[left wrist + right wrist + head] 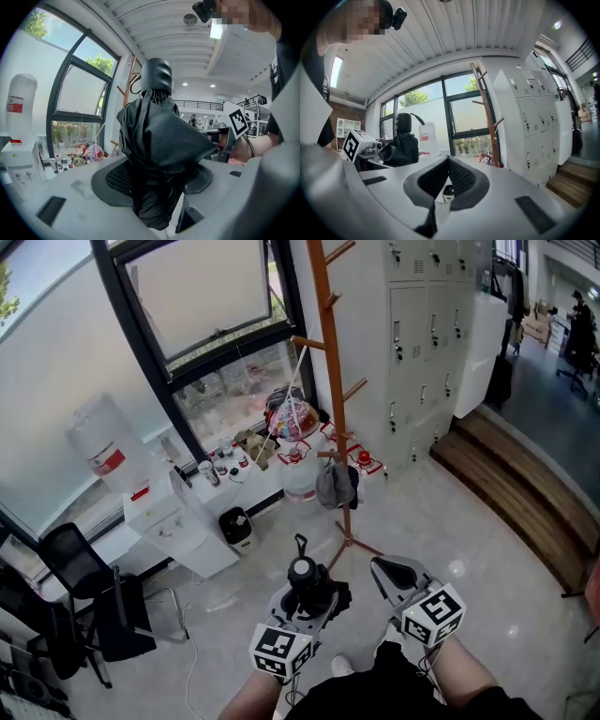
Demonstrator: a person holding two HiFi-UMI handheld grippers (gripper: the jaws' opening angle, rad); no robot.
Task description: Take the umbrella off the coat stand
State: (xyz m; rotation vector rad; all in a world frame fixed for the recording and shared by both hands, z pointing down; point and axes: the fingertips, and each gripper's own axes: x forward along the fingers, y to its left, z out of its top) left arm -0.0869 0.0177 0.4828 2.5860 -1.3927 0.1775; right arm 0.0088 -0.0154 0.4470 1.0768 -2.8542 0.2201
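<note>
Matt black cloth umbrella [157, 154], smooth orange-brown wooden coat stand [330, 362], glossy pale floor [441, 521], grey metal lockers [422, 324]

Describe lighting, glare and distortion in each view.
Head view: even daylight; the coat stand is sharp, edges bend towards the borders, and the floor shows small glints. Left gripper view: strong fisheye, dark corners; the umbrella is backlit, almost featureless. Right gripper view: same fisheye; the window is bright, the lockers curve.

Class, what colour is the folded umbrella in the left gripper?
Black. The umbrella shows best in the left gripper view.
</note>
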